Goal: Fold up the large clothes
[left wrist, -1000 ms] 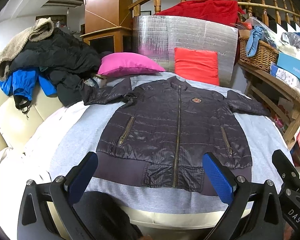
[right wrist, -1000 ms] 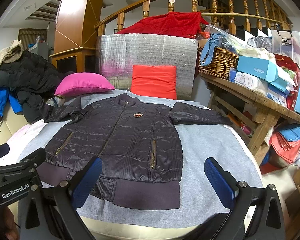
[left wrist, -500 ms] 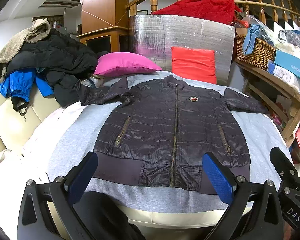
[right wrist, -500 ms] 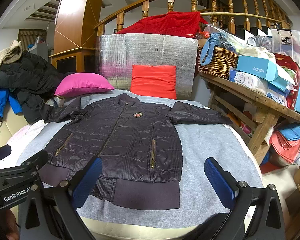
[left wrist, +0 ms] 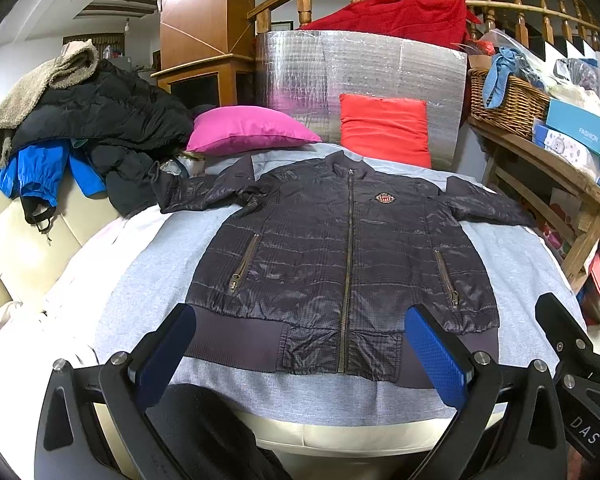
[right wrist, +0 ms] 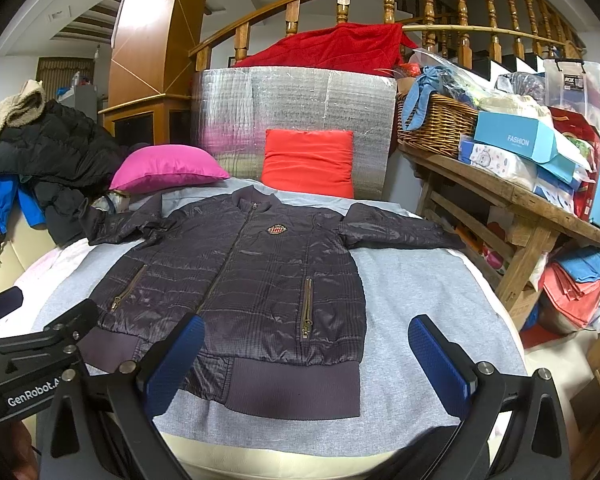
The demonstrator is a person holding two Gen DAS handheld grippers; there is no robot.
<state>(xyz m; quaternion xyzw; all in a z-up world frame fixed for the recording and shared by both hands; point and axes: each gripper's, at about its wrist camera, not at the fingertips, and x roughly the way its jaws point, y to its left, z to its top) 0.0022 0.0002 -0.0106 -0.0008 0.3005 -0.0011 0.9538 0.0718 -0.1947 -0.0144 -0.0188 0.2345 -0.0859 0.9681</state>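
Lying flat and zipped on a grey sheet (left wrist: 148, 280), one dark quilted jacket (left wrist: 340, 248) shows a ribbed hem, two zip pockets and one chest badge (left wrist: 383, 198). Left wrist view: collar far, hem near, long axis running near to far, both sleeves spread left and right. The left gripper (left wrist: 300, 354) hangs above the hem, jaws wide, holding nothing. Two pillows lie beyond: one pink pillow (left wrist: 248, 130), one red pillow (left wrist: 386, 130).

Right wrist view: the jacket (right wrist: 240, 272) sits left of centre, collar far. The right gripper (right wrist: 306, 360) is spread wide and empty over the hem's right end. One wicker basket (right wrist: 440, 128) stands far right.
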